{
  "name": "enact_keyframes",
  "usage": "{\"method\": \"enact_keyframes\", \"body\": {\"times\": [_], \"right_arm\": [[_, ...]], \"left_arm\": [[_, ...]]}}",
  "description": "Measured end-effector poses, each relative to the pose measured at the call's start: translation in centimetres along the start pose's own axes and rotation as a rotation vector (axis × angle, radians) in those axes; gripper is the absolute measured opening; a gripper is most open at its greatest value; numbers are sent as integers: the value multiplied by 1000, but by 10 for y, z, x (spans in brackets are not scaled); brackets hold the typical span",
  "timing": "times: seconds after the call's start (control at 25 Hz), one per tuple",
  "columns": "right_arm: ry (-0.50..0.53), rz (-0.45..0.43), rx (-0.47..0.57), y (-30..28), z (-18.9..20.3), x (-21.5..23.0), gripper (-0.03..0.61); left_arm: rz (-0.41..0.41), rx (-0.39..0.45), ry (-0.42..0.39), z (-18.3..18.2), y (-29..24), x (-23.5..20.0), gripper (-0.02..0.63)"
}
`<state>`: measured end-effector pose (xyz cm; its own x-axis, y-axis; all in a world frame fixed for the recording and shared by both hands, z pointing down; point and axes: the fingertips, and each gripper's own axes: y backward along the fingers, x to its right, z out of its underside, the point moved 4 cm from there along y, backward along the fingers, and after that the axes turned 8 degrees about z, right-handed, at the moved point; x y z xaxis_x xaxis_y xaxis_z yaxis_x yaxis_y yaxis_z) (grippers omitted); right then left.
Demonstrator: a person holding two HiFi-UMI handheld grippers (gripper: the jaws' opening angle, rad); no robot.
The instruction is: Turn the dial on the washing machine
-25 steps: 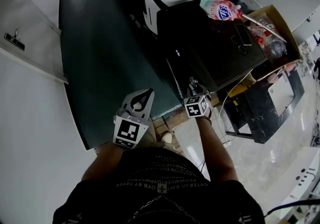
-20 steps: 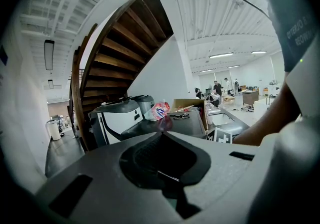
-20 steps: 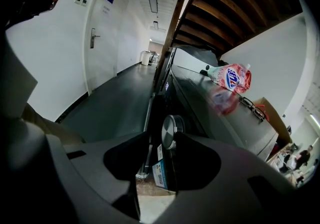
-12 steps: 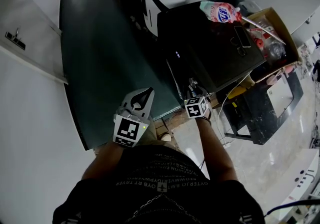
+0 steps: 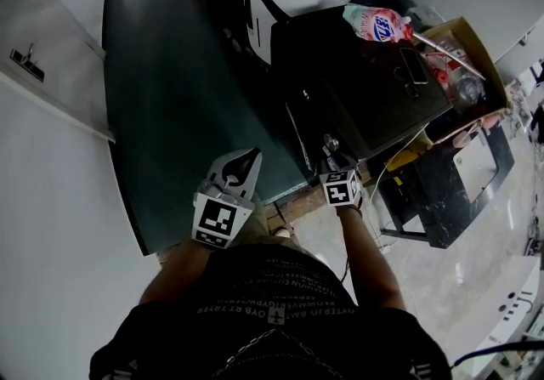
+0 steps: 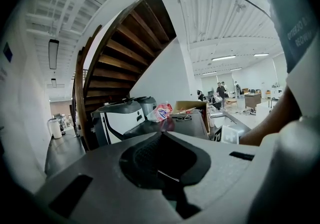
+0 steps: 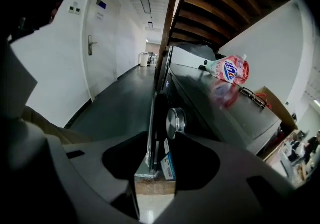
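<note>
Silver and round, the dial (image 7: 176, 122) sits on the front panel of the washing machine (image 7: 225, 113). It lies at the centre of the right gripper view, just ahead of the jaw tips and in line with the gap between them.

The right gripper (image 7: 161, 164) has just been opening its jaws. They stand wide apart, nothing is pressed between them, and the pads do not touch the dial. In the head view this gripper is at the machine's front edge, centre right of the frame.

The left gripper (image 6: 162, 135) has its jaws together and empty. It is held beside the machine, clear of it, at lower centre-left of the head view.

Assessment: the wide opening suits a grasp on the dial's rim. The frames do not show whether the dial is already turned. If it is not, advance the jaws around the rim, close them, then roll the wrist. Centre the grip, because smooth metal is likely to slip.
</note>
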<state>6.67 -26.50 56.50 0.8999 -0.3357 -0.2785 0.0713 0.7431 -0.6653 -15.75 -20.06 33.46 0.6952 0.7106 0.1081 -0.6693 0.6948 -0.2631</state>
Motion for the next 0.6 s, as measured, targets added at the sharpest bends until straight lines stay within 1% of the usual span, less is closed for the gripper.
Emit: {"method": "enact_keyframes", "body": {"times": [0.08, 0.2, 0.28, 0.36, 0.44, 0.6], "right_arm": [[-33, -25, 75, 24, -15, 1, 152], [-86, -40, 210, 65, -45, 8, 92], [-111, -36, 315, 94, -69, 15, 46], [-125, -27, 413, 125, -91, 23, 3], [-131, -27, 487, 155, -110, 30, -3], [-119, 3, 582, 201, -136, 43, -3]], "left_arm": [[-7, 1, 2, -1, 2, -5, 2], [-28, 13, 18, -8, 5, -13, 2], [-38, 33, 37, -15, 6, -16, 2], [-35, 57, 38, -24, 6, -14, 2], [-22, 79, 28, -33, 8, -9, 2], [-3, 109, 9, -48, 9, -6, 2]]}}
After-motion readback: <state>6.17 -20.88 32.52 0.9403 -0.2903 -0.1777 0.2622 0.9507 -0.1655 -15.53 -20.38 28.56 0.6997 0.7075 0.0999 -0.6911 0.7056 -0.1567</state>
